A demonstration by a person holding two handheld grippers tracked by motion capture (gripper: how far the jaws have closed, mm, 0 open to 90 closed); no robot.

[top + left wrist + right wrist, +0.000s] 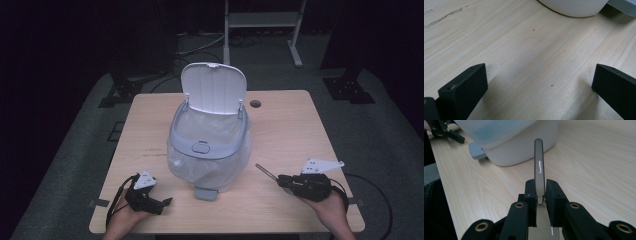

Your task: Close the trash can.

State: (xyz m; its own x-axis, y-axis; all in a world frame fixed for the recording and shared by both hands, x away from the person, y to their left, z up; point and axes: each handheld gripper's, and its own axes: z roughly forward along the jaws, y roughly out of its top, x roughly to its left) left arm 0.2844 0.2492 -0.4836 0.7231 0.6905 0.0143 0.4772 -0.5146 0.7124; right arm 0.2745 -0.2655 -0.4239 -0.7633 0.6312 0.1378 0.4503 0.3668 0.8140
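Observation:
A white pedal bin with a clear bag liner stands mid-table, its lid raised upright. My right gripper at the front right is shut on a thin flat metal utensil that points toward the bin. The right gripper view has that gripper clamping the utensil edge-on, with the bin just beyond. Front left, my left gripper rests low over the table, open. Its jaws stand wide apart over bare wood, the bin's base ahead.
The grey pedal sticks out from the bin's front toward me. A round cable hole sits at the wooden table's far edge. Dark floor, stands and a white frame surround the table.

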